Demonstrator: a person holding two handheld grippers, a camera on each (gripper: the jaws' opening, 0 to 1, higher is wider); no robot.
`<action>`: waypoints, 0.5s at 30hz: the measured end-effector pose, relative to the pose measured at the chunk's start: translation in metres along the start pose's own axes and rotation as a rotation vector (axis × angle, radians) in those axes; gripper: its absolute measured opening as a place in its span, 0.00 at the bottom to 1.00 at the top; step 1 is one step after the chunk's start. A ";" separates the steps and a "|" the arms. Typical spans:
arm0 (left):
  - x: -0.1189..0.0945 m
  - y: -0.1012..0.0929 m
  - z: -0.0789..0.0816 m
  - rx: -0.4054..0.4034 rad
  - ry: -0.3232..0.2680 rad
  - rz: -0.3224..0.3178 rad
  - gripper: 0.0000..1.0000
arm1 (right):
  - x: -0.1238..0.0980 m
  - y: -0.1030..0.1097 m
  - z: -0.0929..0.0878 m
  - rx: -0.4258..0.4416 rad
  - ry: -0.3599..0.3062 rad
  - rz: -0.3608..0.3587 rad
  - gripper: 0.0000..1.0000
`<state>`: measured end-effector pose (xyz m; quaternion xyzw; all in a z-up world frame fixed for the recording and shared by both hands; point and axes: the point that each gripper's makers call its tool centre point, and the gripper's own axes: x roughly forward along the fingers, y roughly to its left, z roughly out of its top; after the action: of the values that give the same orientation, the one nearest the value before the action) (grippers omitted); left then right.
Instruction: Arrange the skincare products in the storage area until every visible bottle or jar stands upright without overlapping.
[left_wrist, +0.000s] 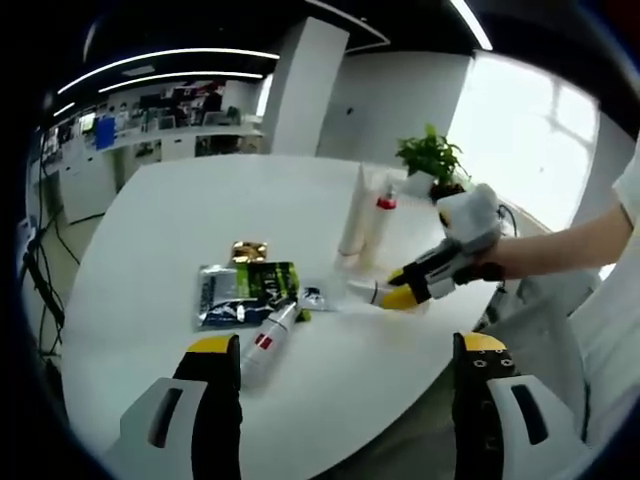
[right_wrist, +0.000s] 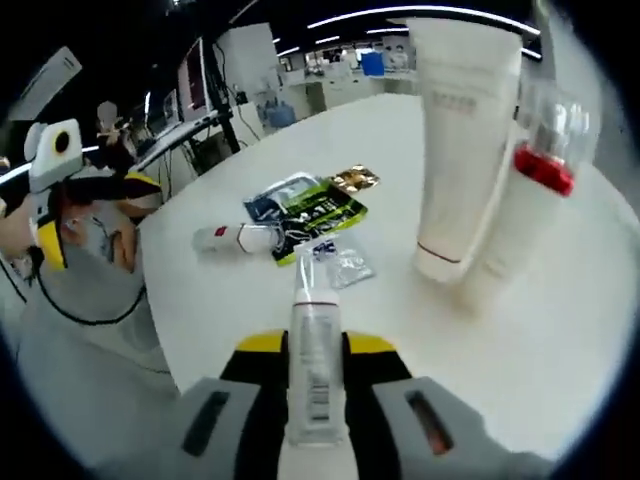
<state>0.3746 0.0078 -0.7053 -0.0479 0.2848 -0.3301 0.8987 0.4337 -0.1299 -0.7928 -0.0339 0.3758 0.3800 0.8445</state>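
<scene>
Office desks and ceiling light strips surround a large white table (left_wrist: 150, 260), with a potted plant (left_wrist: 432, 160) at its far edge. Two tall white tubes stand upright and touching: a plain tube (right_wrist: 462, 140) and a red-capped tube (right_wrist: 530, 215). Near them lie green sachets (left_wrist: 245, 290), a gold packet (left_wrist: 249, 250) and a small clear packet (right_wrist: 348, 266). Beside the sachets, a white tube with a red label (left_wrist: 268, 342) lies flat. The right gripper (right_wrist: 316, 350) pinches a small white tube (right_wrist: 312, 355) low over the table. The left gripper (left_wrist: 345, 350) hangs spread, holding nothing.
</scene>
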 end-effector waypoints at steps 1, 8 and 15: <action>0.000 -0.002 0.001 0.000 -0.002 -0.004 0.85 | -0.004 0.002 0.003 0.040 -0.027 0.007 0.19; -0.002 -0.013 0.006 -0.022 -0.021 -0.034 0.85 | -0.023 0.017 0.018 0.221 -0.166 0.072 0.19; -0.006 -0.030 0.022 -0.098 -0.073 -0.094 0.86 | -0.043 0.045 0.040 0.339 -0.324 0.212 0.20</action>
<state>0.3654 -0.0139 -0.6759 -0.1174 0.2650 -0.3558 0.8885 0.4100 -0.1104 -0.7254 0.2090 0.2952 0.3984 0.8429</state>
